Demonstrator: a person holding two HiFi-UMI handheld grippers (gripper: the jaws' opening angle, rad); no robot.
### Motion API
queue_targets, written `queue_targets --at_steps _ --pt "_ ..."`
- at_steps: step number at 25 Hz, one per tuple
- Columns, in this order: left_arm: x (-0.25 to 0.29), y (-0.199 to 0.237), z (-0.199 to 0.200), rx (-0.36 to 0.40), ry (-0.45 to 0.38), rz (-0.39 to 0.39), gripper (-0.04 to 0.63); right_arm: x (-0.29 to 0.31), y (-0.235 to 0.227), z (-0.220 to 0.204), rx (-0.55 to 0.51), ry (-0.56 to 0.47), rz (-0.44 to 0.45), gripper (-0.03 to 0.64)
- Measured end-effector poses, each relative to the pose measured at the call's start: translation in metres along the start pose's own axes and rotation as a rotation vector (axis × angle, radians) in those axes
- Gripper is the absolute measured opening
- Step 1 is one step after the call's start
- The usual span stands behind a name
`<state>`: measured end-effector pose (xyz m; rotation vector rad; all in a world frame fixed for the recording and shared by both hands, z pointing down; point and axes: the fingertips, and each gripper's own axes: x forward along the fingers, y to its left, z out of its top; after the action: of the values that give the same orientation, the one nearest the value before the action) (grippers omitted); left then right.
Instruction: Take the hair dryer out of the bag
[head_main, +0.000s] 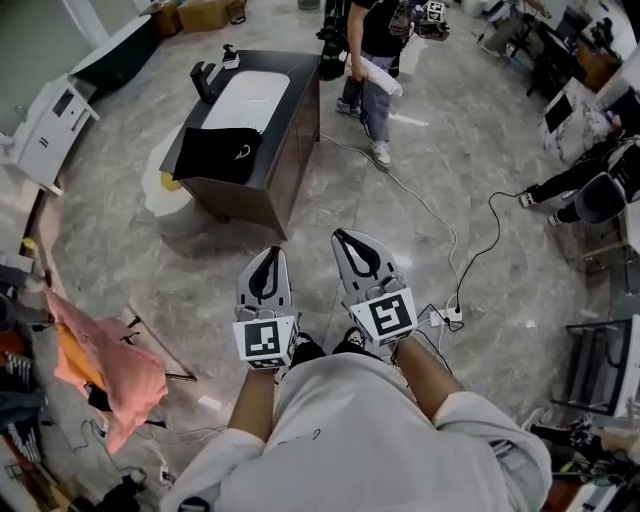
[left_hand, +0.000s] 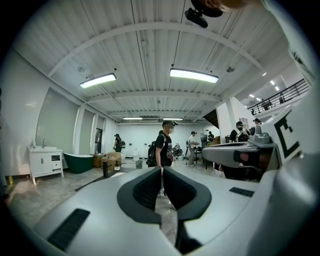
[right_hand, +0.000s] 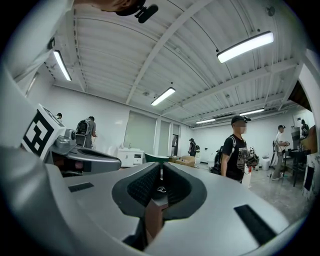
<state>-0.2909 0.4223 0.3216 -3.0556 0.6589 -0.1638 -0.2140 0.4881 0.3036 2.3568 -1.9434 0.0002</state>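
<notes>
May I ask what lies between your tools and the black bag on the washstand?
Head view: only bare grey stone floor and the dark wooden washstand's side separate the left tool and right tool from the black fabric bag.

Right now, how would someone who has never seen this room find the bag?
Look for the dark vanity in the middle of the floor. On its top, at the near end beside the white basin, lies the bag: flat, black, with a small white mark, unlike the upright black faucet at the far end.
</notes>
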Motion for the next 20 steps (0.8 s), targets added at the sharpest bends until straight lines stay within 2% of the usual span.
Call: queue_targets --at_steps 9,12,15,20 --pt "-0.019 0.035 -0.008 -0.017 0.002 -0.007 0.027 0.025 0.042 0.002 0.0 0.035 0.028 0.021" --pt "-0.023 0.05 -0.012 -0.029 0.004 -0.008 0.074 0.036 0.055 0.001 -0.023 0.031 0.041 0.035" --pt "-0.027 0.063 -0.015 -0.04 0.002 -0.015 0.081 0.044 0.067 0.001 -0.028 0.049 0.042 0.046" --pt "-0.03 0.08 -0.031 -0.052 0.026 -0.04 0.081 0.057 0.077 -0.008 -0.102 0.024 0.044 0.061"
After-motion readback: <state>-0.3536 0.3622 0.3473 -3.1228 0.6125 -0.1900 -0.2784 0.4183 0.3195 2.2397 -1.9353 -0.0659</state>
